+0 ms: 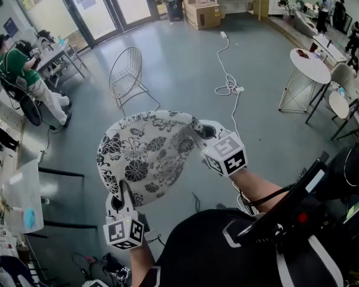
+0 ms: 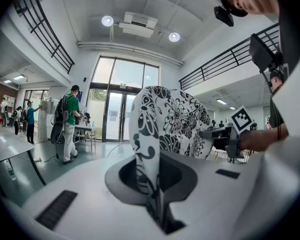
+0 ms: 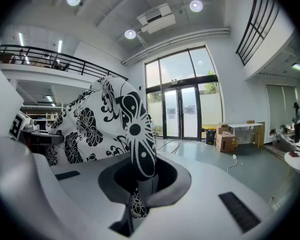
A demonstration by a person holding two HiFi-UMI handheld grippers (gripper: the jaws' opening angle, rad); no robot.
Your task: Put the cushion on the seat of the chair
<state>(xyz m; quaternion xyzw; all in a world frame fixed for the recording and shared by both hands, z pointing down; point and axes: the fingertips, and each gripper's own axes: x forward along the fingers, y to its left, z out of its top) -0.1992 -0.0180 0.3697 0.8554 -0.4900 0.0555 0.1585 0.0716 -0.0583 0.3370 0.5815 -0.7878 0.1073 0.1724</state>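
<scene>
A round white cushion (image 1: pixel 146 157) with black flower print hangs in the air between both grippers, well short of the wire chair (image 1: pixel 127 75) that stands on the grey floor farther ahead. My left gripper (image 1: pixel 124 191) is shut on the cushion's near left edge (image 2: pixel 150 149). My right gripper (image 1: pixel 198 129) is shut on its far right edge (image 3: pixel 135 134). In the left gripper view the right gripper's marker cube (image 2: pixel 241 119) shows behind the cushion. The chair's seat is bare.
A white cable (image 1: pixel 228 79) snakes over the floor right of the chair. Round white tables (image 1: pixel 311 67) stand at the right, desks with seated people (image 1: pixel 18 70) at the left, cardboard boxes (image 1: pixel 202 11) at the far wall by glass doors (image 3: pixel 182 113).
</scene>
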